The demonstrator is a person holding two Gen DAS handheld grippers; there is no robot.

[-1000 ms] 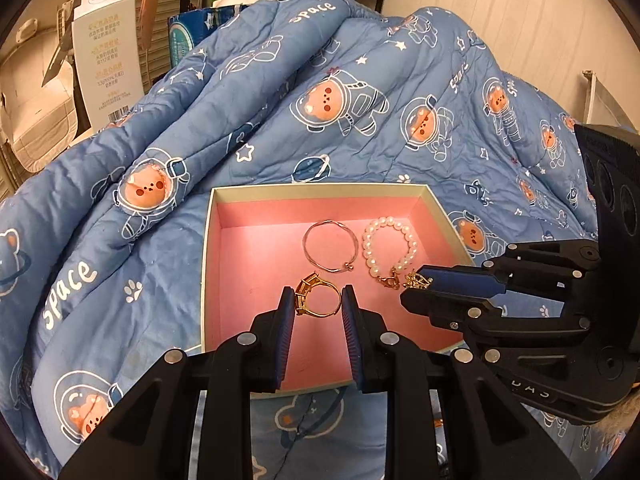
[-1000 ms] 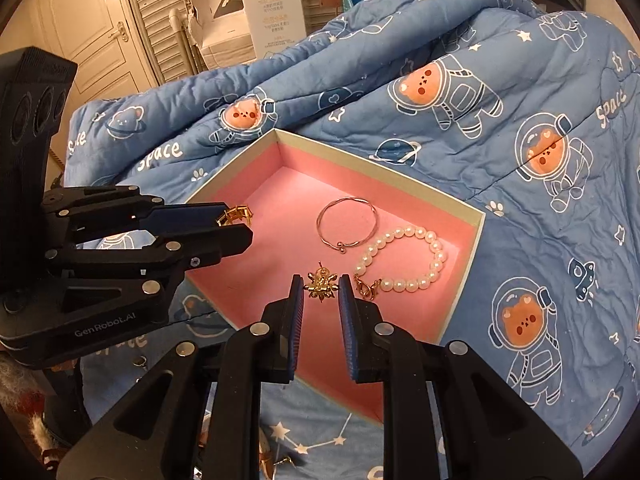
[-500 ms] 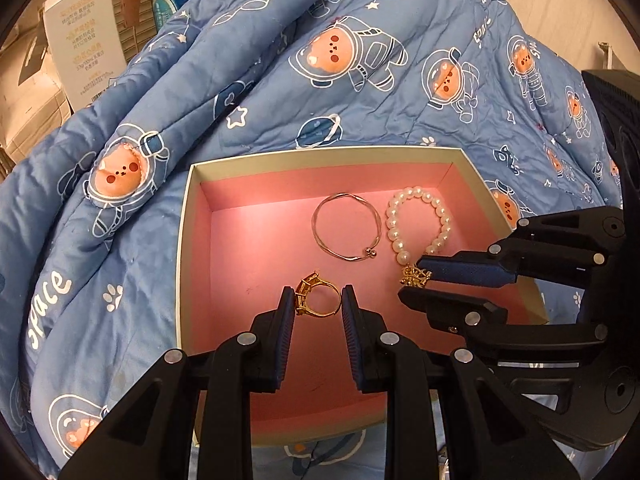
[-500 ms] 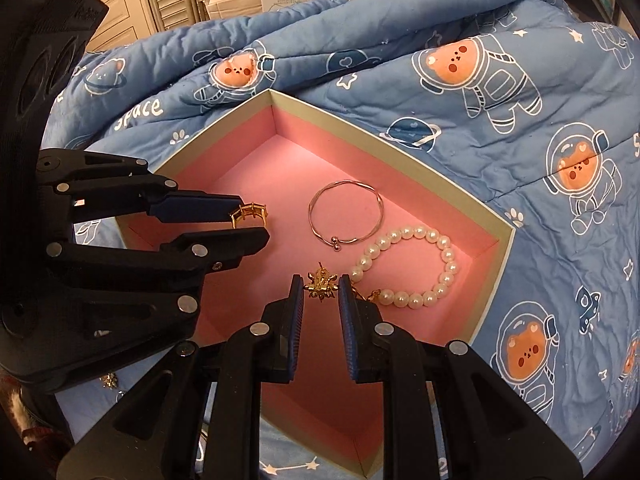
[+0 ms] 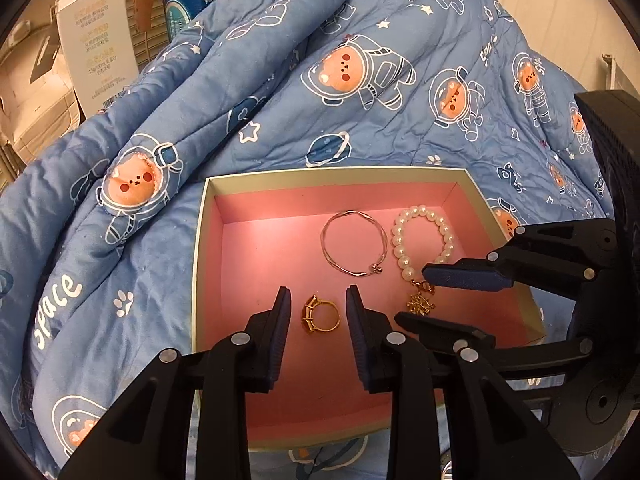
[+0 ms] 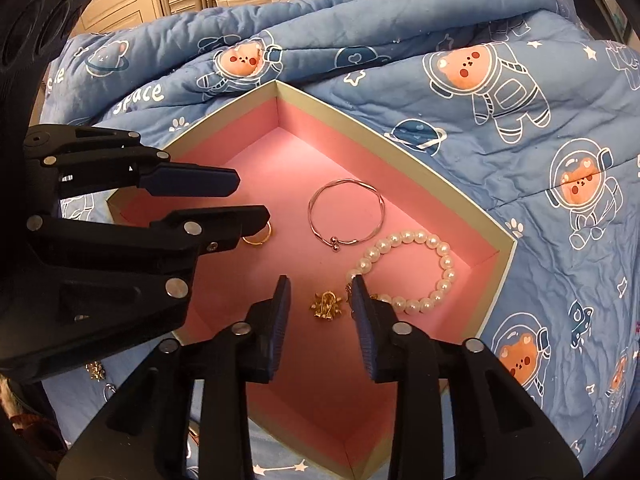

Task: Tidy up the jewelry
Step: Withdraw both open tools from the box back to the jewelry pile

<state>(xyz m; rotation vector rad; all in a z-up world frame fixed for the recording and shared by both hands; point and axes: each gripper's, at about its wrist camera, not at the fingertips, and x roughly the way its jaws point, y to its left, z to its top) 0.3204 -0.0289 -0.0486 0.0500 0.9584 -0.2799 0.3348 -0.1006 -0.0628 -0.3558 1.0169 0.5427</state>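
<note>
change: both hand-held grippers have parted since half a second ago; ring and charm dropped
left hand-held gripper (image 5: 314,312): released, gold ring with amber stone (image 5: 321,315) lies free between its fingers
right hand-held gripper (image 6: 320,306): released, small gold charm (image 6: 327,306) between its fingers, untouched
box: pink-lined shallow cardboard box (image 5: 200,248) on blue bear-print quilt (image 5: 360,80) collects the pieces
also inside: thin silver bangle (image 5: 354,246), white pearl bracelet (image 5: 424,244), side by side, apart
</note>
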